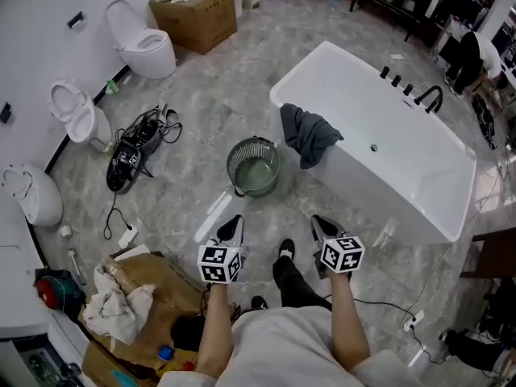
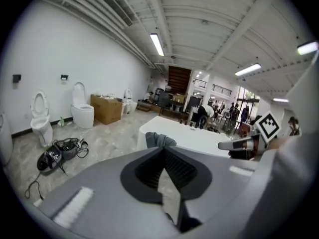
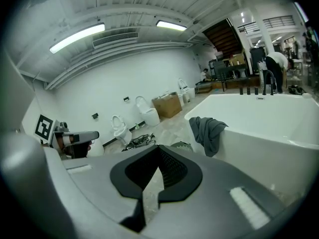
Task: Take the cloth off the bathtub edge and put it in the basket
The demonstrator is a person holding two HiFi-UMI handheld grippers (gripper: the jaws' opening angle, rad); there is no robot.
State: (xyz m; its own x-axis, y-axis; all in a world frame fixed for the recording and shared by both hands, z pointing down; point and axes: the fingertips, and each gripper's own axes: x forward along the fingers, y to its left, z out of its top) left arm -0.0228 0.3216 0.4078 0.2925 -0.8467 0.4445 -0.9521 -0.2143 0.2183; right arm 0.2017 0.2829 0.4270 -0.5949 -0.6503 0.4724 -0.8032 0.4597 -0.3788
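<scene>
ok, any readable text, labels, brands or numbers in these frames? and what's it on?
No text can be read in any view.
The cubes on the left gripper and the right gripper carry only black-and-white square patterns, with no letters or digits.
On the cardboard box, any print is too small to read.
On the black gear on the floor, there are pale marks too small to read.

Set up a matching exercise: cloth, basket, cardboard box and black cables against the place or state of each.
Things:
1 cloth
2 basket
3 cardboard box
4 black cables

Places or states:
A standing on the floor right beside the bathtub
B brown, standing at the wall
C draped over the bathtub edge
D lying tangled on the floor

Pairs: 1-C, 2-A, 3-B, 4-D
</scene>
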